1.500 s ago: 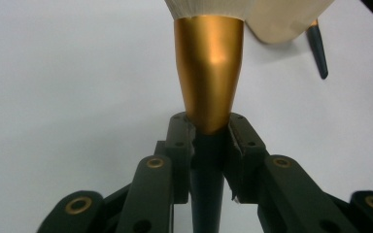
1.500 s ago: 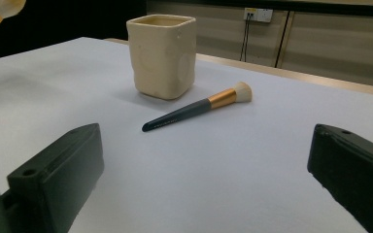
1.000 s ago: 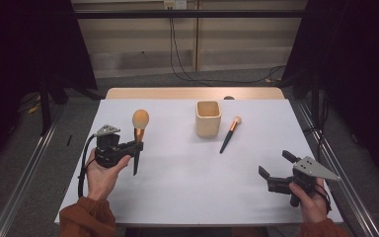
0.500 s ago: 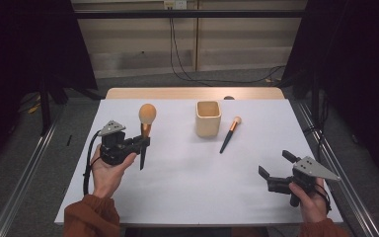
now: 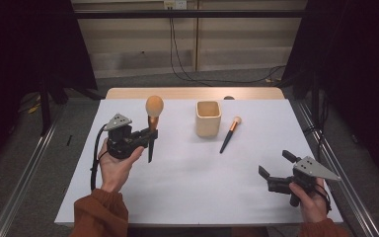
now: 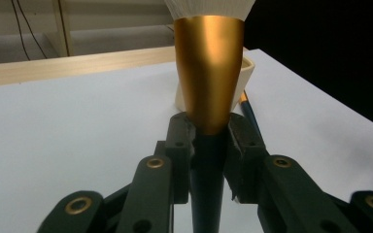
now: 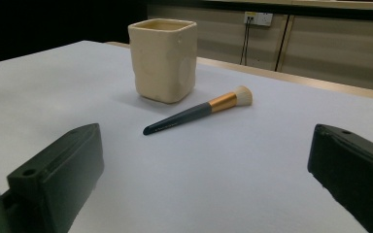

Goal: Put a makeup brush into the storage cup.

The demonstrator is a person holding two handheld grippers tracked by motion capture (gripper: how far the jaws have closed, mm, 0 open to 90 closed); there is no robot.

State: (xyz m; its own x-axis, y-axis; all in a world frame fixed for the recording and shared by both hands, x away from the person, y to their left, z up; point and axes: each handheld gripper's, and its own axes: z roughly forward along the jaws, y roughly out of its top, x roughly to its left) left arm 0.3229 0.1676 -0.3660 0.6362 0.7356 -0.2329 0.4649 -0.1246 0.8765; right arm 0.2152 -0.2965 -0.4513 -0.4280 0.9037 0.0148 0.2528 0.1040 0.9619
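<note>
Brush point(image 5: 151, 127), gold conical ferrule, seemingly soft bristles

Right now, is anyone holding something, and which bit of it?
The left gripper holds the big brush upright by its dark handle, just below the gold collar. The right gripper holds nothing.

We see white table point(image 5: 187, 192), light wooden strip along far edge. Cream square cup point(image 5: 208, 118) upright near table's middle, open top up. Just right of cup, apart from it, small brush point(image 5: 229, 134) flat on table: pale bristles toward far side, copper band, dark handle pointing toward near side. Small dark round object point(image 5: 228, 98) at far edge, too small to identify. Beyond table we see black cables point(image 5: 177, 54) hanging down wall, wall socket point(image 5: 175, 4) above. Grey floor around table.
</note>
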